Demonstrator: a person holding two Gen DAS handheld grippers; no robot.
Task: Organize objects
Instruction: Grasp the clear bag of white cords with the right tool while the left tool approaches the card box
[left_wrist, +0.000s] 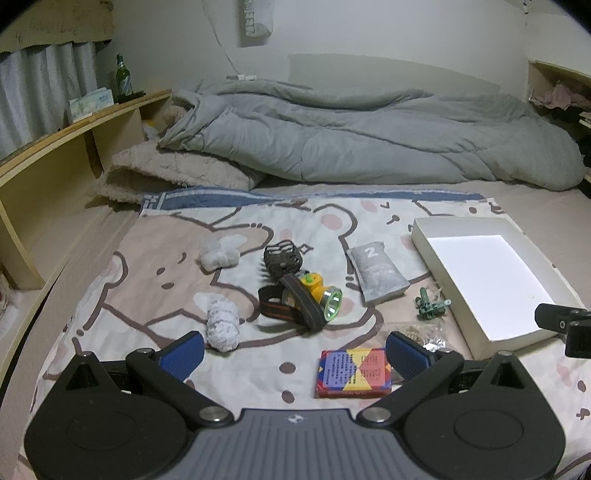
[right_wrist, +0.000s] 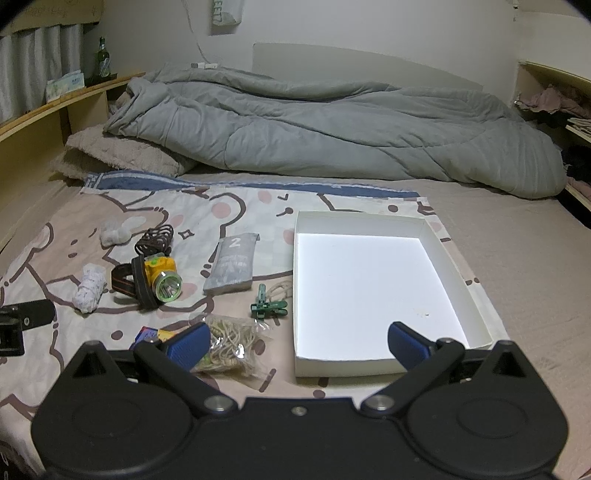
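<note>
Both grippers are spread apart and hold nothing. The left gripper (left_wrist: 295, 354) hovers over a colourful card box (left_wrist: 353, 373) near the bedsheet's (left_wrist: 147, 258) near edge. The right gripper (right_wrist: 297, 343) straddles the near-left corner of the white tray (right_wrist: 458, 251), a bag of rubber bands (right_wrist: 229, 343) beside its left finger. A headlamp (right_wrist: 162, 280), pouch (right_wrist: 232, 266) and green clips (right_wrist: 267, 306) lie left of the tray; a grey duvet (right_wrist: 332, 129) fills the far side.

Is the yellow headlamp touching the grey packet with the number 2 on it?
Apart. In the right wrist view, a strip of bare printed sheet shows between the headlamp and the grey packet; the left wrist view shows that gap too.
</note>
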